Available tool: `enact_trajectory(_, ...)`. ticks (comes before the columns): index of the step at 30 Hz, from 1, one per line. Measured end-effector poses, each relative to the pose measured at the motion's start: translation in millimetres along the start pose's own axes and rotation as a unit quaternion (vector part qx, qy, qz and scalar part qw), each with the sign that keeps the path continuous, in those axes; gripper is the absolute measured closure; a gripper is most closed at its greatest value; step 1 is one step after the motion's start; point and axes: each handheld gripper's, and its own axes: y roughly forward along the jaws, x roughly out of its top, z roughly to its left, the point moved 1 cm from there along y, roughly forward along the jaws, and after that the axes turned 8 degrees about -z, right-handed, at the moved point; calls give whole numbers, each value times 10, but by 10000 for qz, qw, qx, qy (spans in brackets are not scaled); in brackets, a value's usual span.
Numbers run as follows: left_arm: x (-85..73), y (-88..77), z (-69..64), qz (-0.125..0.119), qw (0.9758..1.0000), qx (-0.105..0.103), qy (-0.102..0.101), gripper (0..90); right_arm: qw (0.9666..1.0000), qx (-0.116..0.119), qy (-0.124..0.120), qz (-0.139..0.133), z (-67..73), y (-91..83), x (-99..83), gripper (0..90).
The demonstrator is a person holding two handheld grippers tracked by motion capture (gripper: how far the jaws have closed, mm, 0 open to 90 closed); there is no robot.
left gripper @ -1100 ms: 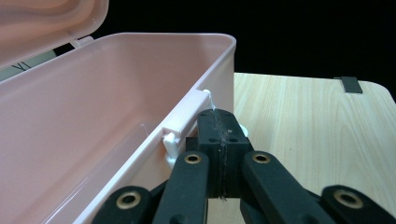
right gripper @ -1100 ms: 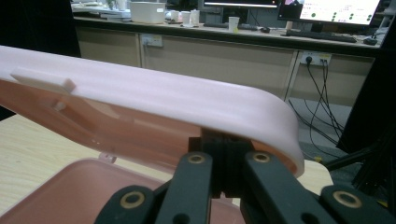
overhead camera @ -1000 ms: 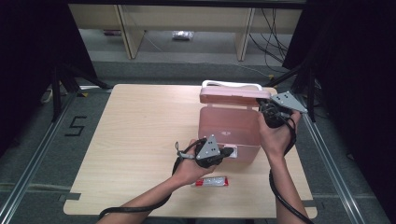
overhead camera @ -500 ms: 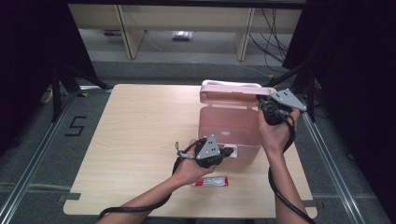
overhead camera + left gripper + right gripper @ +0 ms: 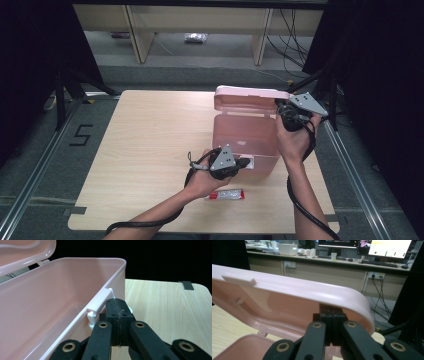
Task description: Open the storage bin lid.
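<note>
On our wooden table [image 5: 145, 150] the pink box [image 5: 245, 135] runs near to far, lid [image 5: 250, 97] raised far; both our left gripper [image 5: 239, 164] and right gripper [image 5: 283, 111] are closed, empty.

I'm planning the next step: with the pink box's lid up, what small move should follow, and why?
Probably free the left gripper to fetch the tube: the pink box looks empty, the right gripper props its lid up, and the tube lies outside on the table.

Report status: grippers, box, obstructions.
Left gripper shut, at pink box front latch. Right gripper shut, tips under raised lid. Small tube on table, clear of box.
</note>
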Motion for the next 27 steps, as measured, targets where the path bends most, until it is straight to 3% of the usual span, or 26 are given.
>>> enact_trajectory(27, 2, 3, 0, 1, 10000, -8, -23, 892, 10000, -28, -41, 18, -23, 130, 59, 900)
